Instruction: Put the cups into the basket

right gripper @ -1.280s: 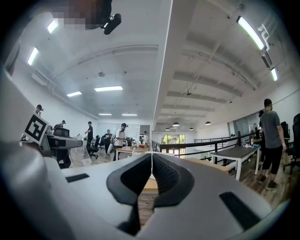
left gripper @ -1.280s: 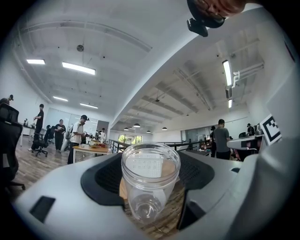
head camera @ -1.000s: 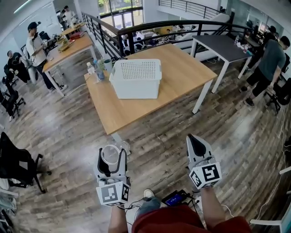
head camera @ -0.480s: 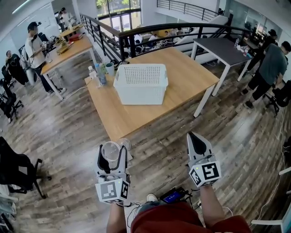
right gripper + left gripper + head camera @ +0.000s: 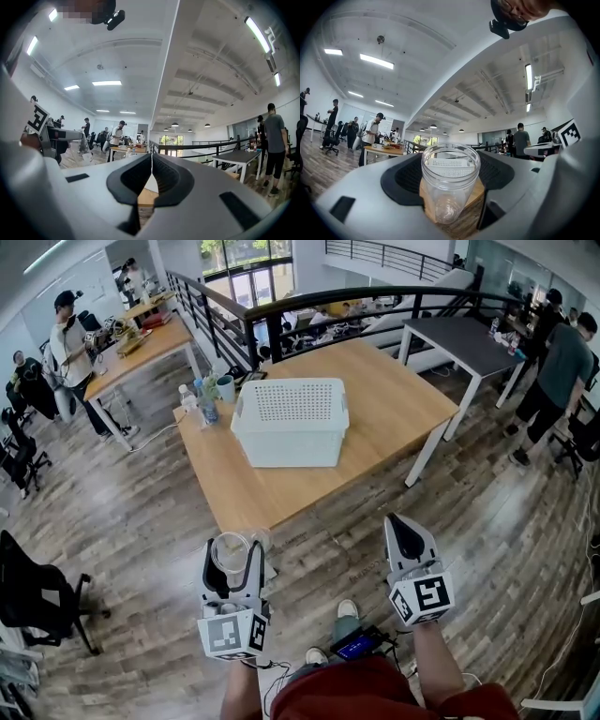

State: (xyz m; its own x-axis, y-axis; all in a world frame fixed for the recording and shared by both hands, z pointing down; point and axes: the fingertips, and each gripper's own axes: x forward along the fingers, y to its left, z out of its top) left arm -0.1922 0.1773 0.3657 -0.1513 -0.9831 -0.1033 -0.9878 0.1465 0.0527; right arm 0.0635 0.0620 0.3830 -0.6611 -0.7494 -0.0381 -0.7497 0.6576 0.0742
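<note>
In the fingers [image 5: 404, 180] of the left gripper [image 5: 231, 566], far from the basket [image 5: 286, 442] on the desk [image 5: 380, 390], a clear cup [image 5: 450, 187] is pinched; probably light, slippery, crushable, best held mid-wall. Fingers of the right gripper [image 5: 400, 526] are pressed together.

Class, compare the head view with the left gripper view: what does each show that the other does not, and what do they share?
Only the head view: a green cup and bottles standing beside the basket, and the person's shoes on the floor. Only the left gripper view: the clear cup side-on, down to its base, and ceiling beams overhead. Both: the left gripper holding that cup, with the white basket on the wooden table ahead.
</note>
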